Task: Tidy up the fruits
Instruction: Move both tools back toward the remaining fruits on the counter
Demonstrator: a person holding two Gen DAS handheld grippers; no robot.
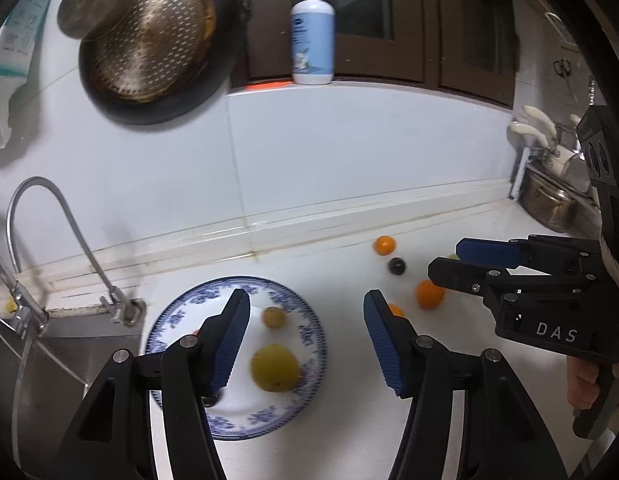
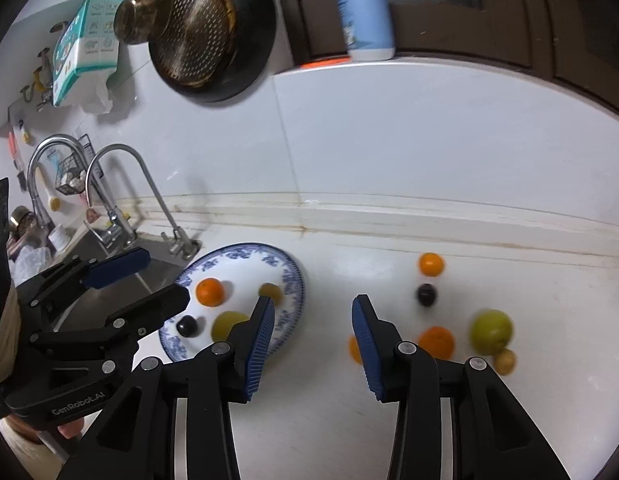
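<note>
1. Fruits on the plate [image 2: 294, 280] number four in the right wrist view: one orange [image 2: 210, 291], one dark plum [image 2: 187, 325], one large yellow-green fruit [image 2: 225, 325] and one small yellowish fruit [image 2: 269, 291].
2. Six more lie loose on the bench [image 2: 509, 420], toward its right side: a far orange [image 2: 431, 264] near the back edge, a second dark plum [image 2: 426, 294] just in front of it, a near orange [image 2: 436, 342], a green apple [image 2: 491, 331], a small yellow-brown fruit [image 2: 504, 361] and a half-hidden orange [image 2: 354, 349].
3. Left tool [image 1: 305, 336] is spread wide and empty above the plate's right part (its left finger covers the plum and nearly all of the orange there).
4. Right tool [image 2: 313, 340] is also spread and empty, over bare bench between plate and loose group.
5. Motion blur softens every fruit, so the small yellowish ones cannot be named with certainty.
6. Sink [image 2: 109, 280] and two taps [image 2: 109, 200] sit at the bench's left end, partly hidden.
</note>
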